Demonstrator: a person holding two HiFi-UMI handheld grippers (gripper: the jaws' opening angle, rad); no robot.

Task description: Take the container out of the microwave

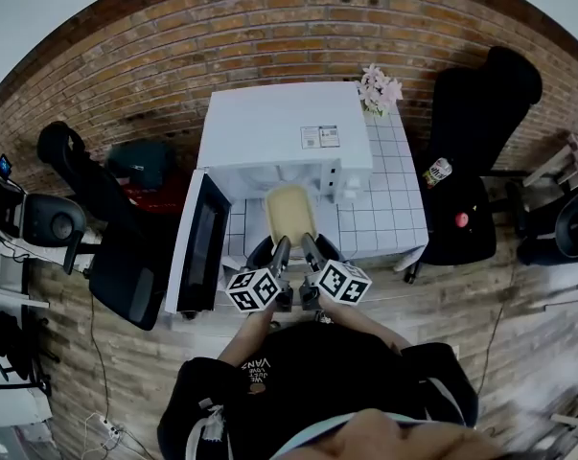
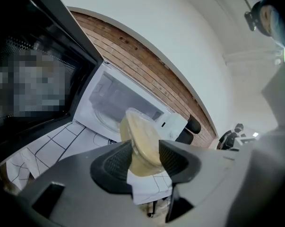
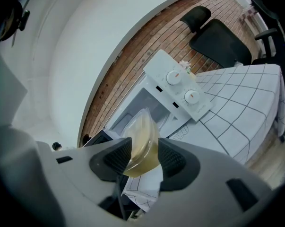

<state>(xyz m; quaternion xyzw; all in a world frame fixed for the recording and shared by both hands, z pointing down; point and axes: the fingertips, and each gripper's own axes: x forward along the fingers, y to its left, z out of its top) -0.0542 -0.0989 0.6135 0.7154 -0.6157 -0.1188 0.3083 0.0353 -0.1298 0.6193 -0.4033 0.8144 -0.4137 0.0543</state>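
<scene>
The near end of the container [image 1: 289, 214] was hidden behind the jaws of the left gripper [image 1: 281, 245] and the right gripper [image 1: 309, 245] in the head view. Each gripper view lost part of it behind the dark pads [image 2: 115, 162]. The cavity of the microwave [image 1: 284, 127] lay largely out of sight under its own top, where a label [image 1: 319, 137] was too small to read. The person [image 1: 317, 381] was cut off by the bottom edge.

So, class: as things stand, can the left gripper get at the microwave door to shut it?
Probably not yet. The door hangs open beside the left gripper with nothing between, but its fingers grip the container, shared with the right gripper.
</scene>
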